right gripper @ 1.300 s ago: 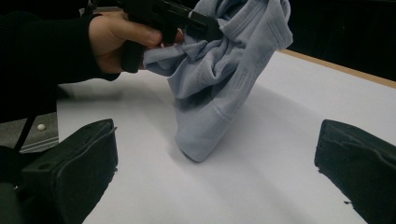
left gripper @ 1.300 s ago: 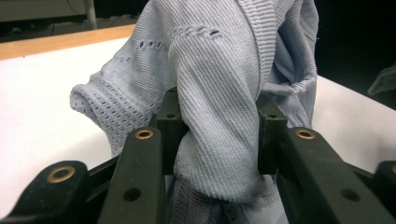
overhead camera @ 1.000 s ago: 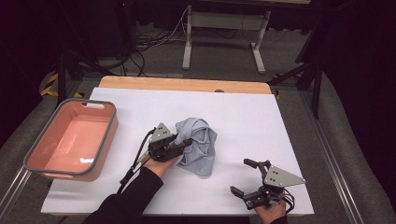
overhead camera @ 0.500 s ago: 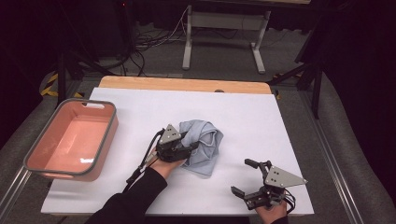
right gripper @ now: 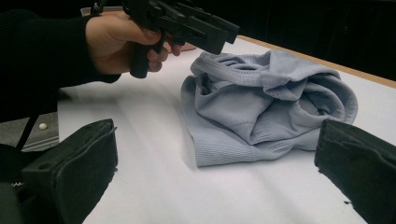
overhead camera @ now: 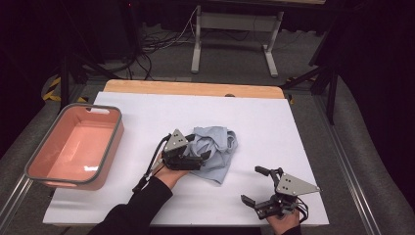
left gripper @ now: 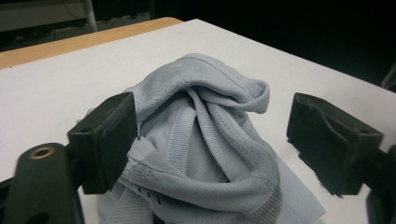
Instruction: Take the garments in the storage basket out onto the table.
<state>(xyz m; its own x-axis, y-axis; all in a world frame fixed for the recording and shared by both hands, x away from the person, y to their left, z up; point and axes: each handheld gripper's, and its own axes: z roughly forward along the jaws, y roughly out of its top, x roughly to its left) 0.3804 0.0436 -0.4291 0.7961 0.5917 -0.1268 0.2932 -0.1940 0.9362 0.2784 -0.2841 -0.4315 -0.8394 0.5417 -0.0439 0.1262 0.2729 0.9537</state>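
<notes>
— The left claw (overhead camera: 205, 155) has just been opening; the grey garment (overhead camera: 215, 149) sits crumpled mid-frame on the desk (overhead camera: 274, 122), lower than a second ago.

— Released, then. The right claw (overhead camera: 257, 185), lower right, is spread, holding nothing.

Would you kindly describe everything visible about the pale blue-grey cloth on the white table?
The pale blue-grey knitted cloth looks like a soft ribbed garment with stitched hems, crumpled into a loose heap with rolled folds. It lies near the middle of the white table. The left gripper, whose jaws have just been opening, straddles it; one pad seems to brush the fabric, the other stands clear.
</notes>
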